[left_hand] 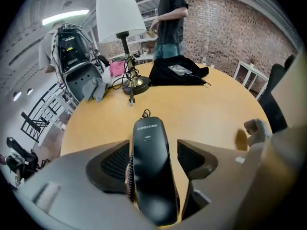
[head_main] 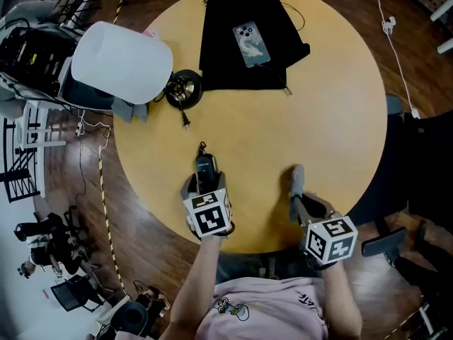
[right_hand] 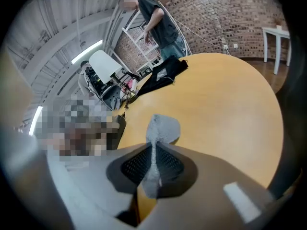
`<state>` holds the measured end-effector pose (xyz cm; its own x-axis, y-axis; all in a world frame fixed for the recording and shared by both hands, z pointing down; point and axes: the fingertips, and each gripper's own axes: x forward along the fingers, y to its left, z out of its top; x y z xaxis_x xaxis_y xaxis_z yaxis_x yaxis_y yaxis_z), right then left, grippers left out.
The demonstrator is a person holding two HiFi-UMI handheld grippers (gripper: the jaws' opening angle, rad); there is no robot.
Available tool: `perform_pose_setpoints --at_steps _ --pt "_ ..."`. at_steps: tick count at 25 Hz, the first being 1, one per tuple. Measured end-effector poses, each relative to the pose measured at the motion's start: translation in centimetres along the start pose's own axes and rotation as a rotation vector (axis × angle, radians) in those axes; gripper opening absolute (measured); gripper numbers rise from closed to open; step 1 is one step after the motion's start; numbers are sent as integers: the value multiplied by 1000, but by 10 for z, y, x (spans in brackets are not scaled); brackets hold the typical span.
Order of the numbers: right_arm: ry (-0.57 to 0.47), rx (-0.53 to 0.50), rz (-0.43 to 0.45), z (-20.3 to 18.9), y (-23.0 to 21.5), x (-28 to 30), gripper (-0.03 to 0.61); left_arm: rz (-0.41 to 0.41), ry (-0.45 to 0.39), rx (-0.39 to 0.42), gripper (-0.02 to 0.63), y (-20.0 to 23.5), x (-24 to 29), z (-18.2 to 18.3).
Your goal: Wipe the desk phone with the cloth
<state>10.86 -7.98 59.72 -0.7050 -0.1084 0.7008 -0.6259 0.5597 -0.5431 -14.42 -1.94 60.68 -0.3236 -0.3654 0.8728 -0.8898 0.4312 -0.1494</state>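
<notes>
Lab-like studio, brick wall (left_hand: 230, 28), equipment rack (left_hand: 72, 47), cables (head_main: 101, 183) on wood floor (head_main: 148, 246), round table (head_main: 340, 119)

Head view: overhead, looking steeply down on the round tan wooden table (head_main: 340, 119). Left gripper (head_main: 205, 179) and right gripper (head_main: 297, 198) sit at its near edge.

Left gripper view: close behind its own jaws, facing along them across the tabletop. Small grey cloth (left_hand: 256, 129) lies off to the jaws' right.

Right gripper view: same close seat, facing across the table.

All three views share the white-shaded lamp (head_main: 122, 62) and the black fabric mat (head_main: 244, 37), far beyond the jaws.

Even indoor light, fisheye warping, dark vignetted corners, soft shadows
</notes>
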Motion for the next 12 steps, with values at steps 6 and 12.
perform_pose_setpoints --at_steps 6,12 --pt "-6 -1 7 0 -5 0 28 -63 89 27 377 -11 10 -15" --pt "-4 -96 -4 7 4 4 28 -92 155 18 315 -3 25 -35"
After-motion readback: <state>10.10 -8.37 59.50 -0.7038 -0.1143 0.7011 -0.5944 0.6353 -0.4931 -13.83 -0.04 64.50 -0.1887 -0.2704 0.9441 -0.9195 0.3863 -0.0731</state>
